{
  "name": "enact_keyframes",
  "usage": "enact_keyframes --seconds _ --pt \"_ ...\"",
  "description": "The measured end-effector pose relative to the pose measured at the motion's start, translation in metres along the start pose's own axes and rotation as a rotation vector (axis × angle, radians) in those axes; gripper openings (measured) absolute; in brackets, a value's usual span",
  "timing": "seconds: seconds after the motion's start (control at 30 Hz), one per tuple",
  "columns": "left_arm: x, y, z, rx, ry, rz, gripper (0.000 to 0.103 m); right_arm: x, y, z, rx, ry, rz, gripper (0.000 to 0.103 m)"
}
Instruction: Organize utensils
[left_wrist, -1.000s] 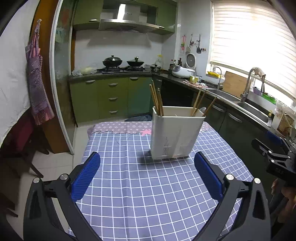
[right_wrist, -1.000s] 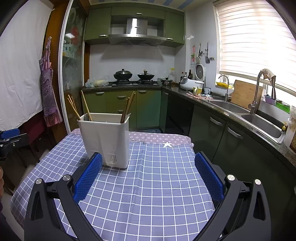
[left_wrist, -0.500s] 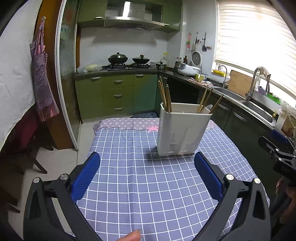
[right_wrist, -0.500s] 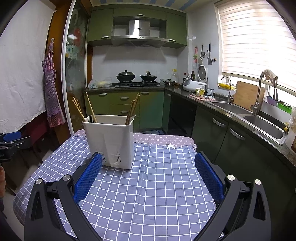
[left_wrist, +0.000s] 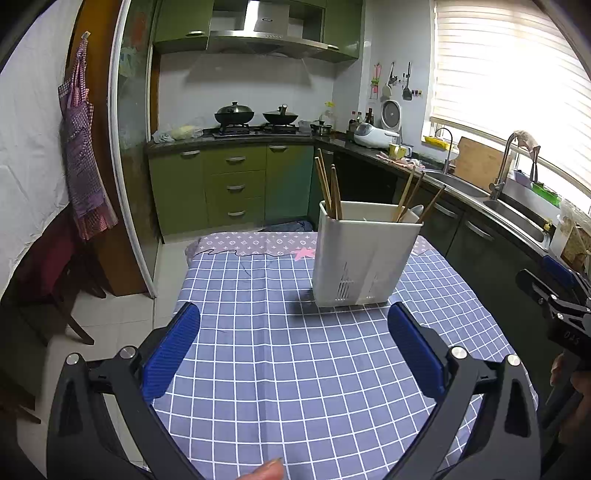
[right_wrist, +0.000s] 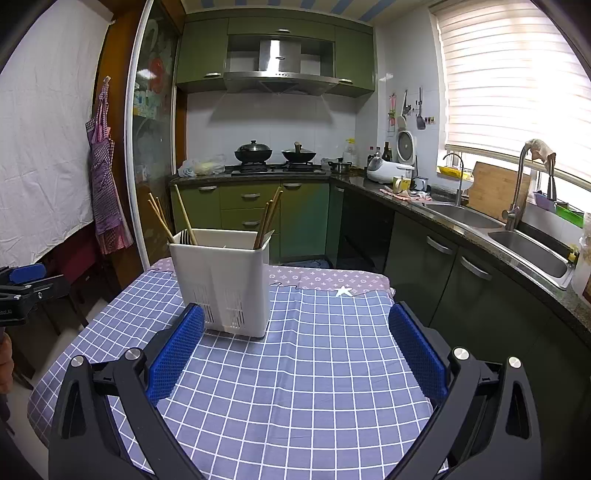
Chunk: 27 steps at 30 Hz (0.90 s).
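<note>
A white plastic utensil holder stands upright on the blue checked tablecloth. Several wooden chopsticks stick out of its compartments, and a pale spoon end shows at its right side. My left gripper is open, held back from the holder with nothing between its blue pads. My right gripper is open too, and its left pad overlaps the holder's lower corner in the picture. Each gripper shows at the edge of the other's view.
Green kitchen cabinets and a stove with two pans stand behind the table. A counter with sinks runs along the right. A chair and tiled floor lie left of the table. A fingertip shows at the bottom edge.
Both grippers have drawn back and tilted a little, so the holder sits further right in the left view and slightly lower in the right view. A fingertip appeared at the bottom.
</note>
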<state>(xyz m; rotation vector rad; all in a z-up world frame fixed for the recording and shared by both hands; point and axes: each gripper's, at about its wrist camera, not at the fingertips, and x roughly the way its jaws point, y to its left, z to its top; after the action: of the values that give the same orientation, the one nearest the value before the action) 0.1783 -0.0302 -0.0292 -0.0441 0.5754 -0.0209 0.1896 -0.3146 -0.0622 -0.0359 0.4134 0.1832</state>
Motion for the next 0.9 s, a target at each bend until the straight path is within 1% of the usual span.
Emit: enact_keyframes --seconds 0.17,0.27,0.4,0.5,0.6,0.63,0.77,0.83,0.9 --pt "0.013 0.004 -0.001 -0.014 0.021 0.006 0.096 0.004 0.000 -0.002 -0.005 0.011 0.003 0.099" --pt "0.034 0.010 -0.005 -0.027 0.056 0.019 0.096 0.015 -0.002 -0.006 -0.007 0.037 0.004 0.099" --pt "0.070 0.017 -0.015 -0.037 0.124 0.052 0.096 0.032 -0.006 -0.013 0.000 0.076 -0.001 0.099" --pt "0.082 0.021 -0.021 -0.051 0.133 0.059 0.096 0.040 -0.009 -0.017 0.006 0.090 -0.003 0.099" --pt "0.079 0.018 -0.021 -0.039 0.105 0.071 0.096 0.044 -0.009 -0.019 0.006 0.097 0.004 0.099" --pt "0.074 0.015 -0.019 -0.028 0.085 0.071 0.096 0.043 -0.009 -0.019 0.008 0.091 0.010 0.099" --pt "0.044 0.001 -0.009 0.023 -0.023 0.115 0.096 0.033 -0.013 -0.017 0.039 0.053 0.039 0.099" --pt "0.033 -0.002 -0.004 0.014 -0.054 0.105 0.096 0.026 -0.011 -0.016 0.037 0.044 0.044 0.099" --pt "0.025 -0.002 0.000 0.003 -0.068 0.093 0.096 0.019 -0.009 -0.015 0.028 0.031 0.043 0.099"
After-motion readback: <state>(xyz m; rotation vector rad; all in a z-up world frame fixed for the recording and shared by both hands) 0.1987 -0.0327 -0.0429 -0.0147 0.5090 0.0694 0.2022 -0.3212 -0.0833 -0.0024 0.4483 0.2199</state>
